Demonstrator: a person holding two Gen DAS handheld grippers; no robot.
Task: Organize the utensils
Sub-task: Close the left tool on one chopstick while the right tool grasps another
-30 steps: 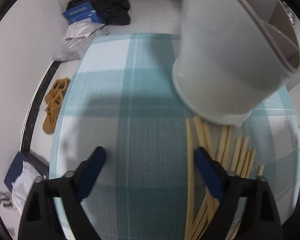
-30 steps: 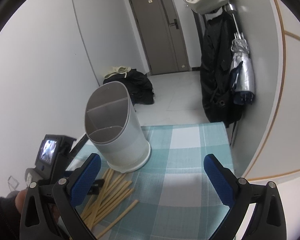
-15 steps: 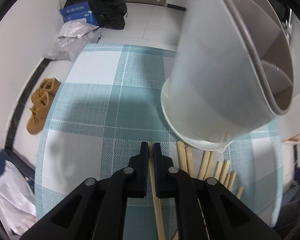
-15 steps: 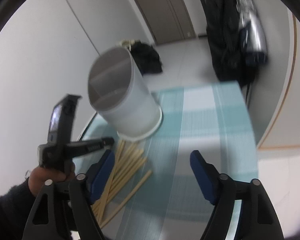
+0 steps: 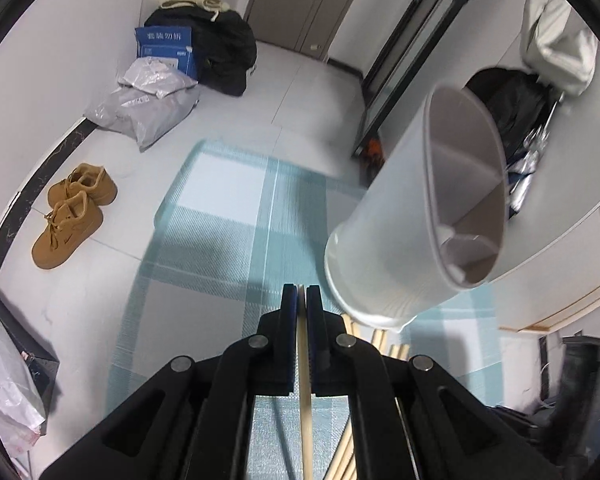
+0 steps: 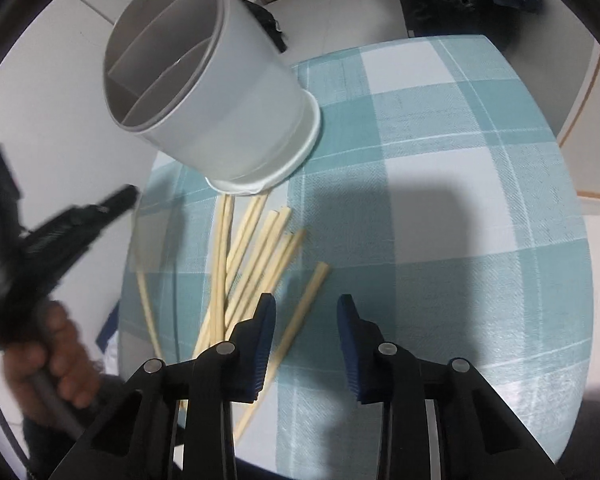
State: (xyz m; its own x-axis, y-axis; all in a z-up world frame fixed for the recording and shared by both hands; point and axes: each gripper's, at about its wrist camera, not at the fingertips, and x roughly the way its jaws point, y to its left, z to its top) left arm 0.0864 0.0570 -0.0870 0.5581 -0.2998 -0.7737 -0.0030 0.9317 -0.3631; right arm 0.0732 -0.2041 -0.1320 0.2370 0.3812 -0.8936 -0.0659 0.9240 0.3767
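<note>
A white divided utensil holder stands on the teal checked tablecloth. Several pale wooden chopsticks lie fanned in front of it. My left gripper is shut on one chopstick and holds it above the table, left of the holder; it also shows blurred in the right wrist view. My right gripper is open and empty, low over the table, with one separate chopstick running between its fingers.
The table's left edge drops to the floor, where brown shoes, grey bags and a blue box lie. A dark coat hangs at the right wall. The person's hand holds the left gripper.
My left gripper closed on a chopstick and lifted it off the pile. My right gripper dropped toward the chopsticks and narrowed its opening.
</note>
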